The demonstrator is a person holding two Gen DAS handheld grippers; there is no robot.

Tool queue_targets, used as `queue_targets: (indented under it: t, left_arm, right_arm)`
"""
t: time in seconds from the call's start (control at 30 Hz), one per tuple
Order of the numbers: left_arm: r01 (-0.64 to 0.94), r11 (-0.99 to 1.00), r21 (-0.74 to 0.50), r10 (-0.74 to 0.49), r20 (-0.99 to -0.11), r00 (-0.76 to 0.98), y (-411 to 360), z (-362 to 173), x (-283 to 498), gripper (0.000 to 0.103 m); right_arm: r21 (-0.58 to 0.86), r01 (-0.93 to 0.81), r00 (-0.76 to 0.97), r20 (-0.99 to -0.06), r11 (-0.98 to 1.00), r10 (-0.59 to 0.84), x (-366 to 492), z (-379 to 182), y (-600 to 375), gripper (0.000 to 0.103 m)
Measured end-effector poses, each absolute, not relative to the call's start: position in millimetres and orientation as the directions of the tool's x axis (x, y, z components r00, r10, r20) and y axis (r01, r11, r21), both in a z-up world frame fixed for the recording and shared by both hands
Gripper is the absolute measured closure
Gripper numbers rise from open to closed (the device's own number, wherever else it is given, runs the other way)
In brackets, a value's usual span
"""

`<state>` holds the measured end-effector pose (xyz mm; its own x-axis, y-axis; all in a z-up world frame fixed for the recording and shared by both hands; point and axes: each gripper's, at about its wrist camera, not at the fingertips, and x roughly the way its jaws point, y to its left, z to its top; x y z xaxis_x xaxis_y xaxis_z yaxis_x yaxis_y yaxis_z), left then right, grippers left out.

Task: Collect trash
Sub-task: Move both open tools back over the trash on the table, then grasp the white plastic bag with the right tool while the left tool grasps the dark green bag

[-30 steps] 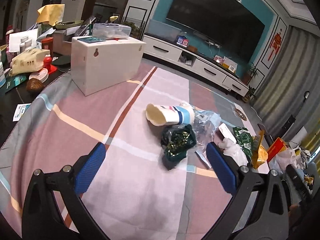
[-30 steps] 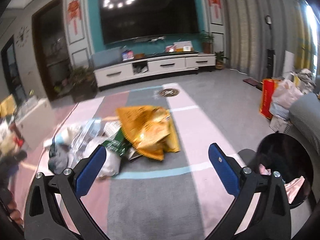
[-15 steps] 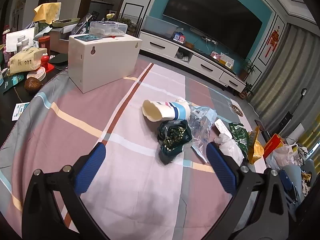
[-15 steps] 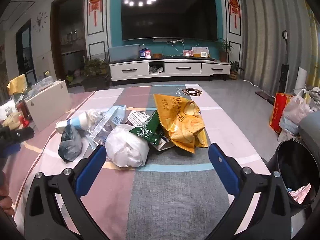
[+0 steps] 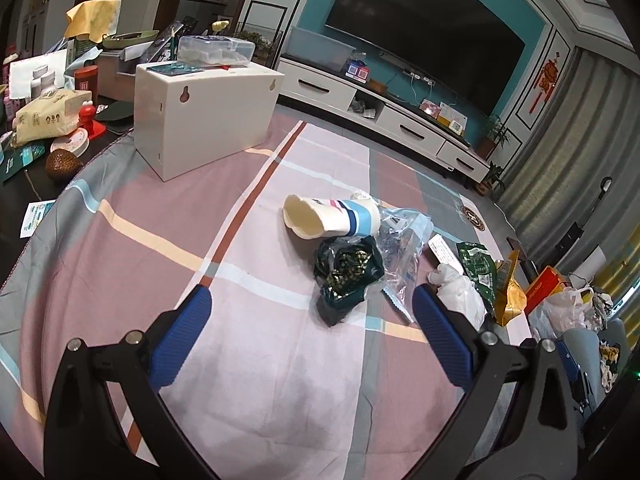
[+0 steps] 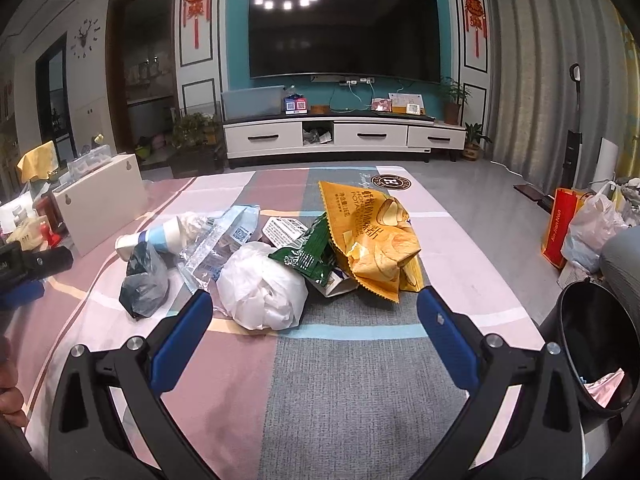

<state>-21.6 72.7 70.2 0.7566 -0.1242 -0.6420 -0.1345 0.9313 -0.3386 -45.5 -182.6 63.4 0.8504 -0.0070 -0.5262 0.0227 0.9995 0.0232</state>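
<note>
Trash lies in a heap on the striped tablecloth (image 5: 248, 364). In the left wrist view: a tipped paper cup (image 5: 332, 218), a dark green bag (image 5: 346, 274), a clear wrapper (image 5: 404, 248), a white crumpled bag (image 5: 460, 292). In the right wrist view: a yellow chip bag (image 6: 376, 240), a green packet (image 6: 310, 254), the white crumpled bag (image 6: 262, 290), the dark bag (image 6: 144, 282), the cup (image 6: 154, 236). My left gripper (image 5: 310, 304) is open and empty, just short of the dark bag. My right gripper (image 6: 312, 300) is open and empty, in front of the white bag. A black trash bin (image 6: 596, 348) stands at the right.
A white box (image 5: 204, 108) stands at the table's far left, with cluttered items (image 5: 48, 116) beyond it. The left gripper (image 6: 28, 268) shows at the left edge of the right wrist view. Bags (image 6: 588, 228) sit on the floor at the right. A TV cabinet (image 6: 344, 138) lines the far wall.
My right gripper has swung left from the bin side and pulled back, so the whole trash heap is now centred. My left gripper has barely moved.
</note>
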Motion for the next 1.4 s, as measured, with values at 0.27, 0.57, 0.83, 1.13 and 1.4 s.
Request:
queue_targets:
  t: [0.27,0.57,0.83,1.13,1.4]
  left_arm:
    - [-0.117,0.933,-0.341,-0.143,-0.647,0.749,70,68,-19,0.003]
    - [-0.068,0.919,-0.388,-0.212,-0.632,0.745,70,68,-4,0.003]
    - [-0.078,0.911,-0.405,-0.239,-0.673,0.700,62,45,18,0.012]
    - [-0.083,0.911,-0.405,-0.254,-0.707,0.660,53,22,34,0.012]
    - [-0.070,0.900,-0.430,-0.289,-0.710,0.642,53,9,66,0.015]
  right_arm:
    - [0.046,0.006,0.843,-0.538,0.999,0.020,-43,64,-183,0.003]
    - [0.075,-0.068,0.790,-0.605,0.995,0.099,-15,73,-165,0.003]
    - [0.143,-0.095,0.698,-0.696,0.985,0.169,37,56,-151,0.003]
    - [0.195,-0.065,0.641,-0.743,0.979,0.191,57,22,-156,0.011]
    - [0.258,-0.054,0.594,-0.768,0.965,0.239,68,6,-160,0.025]
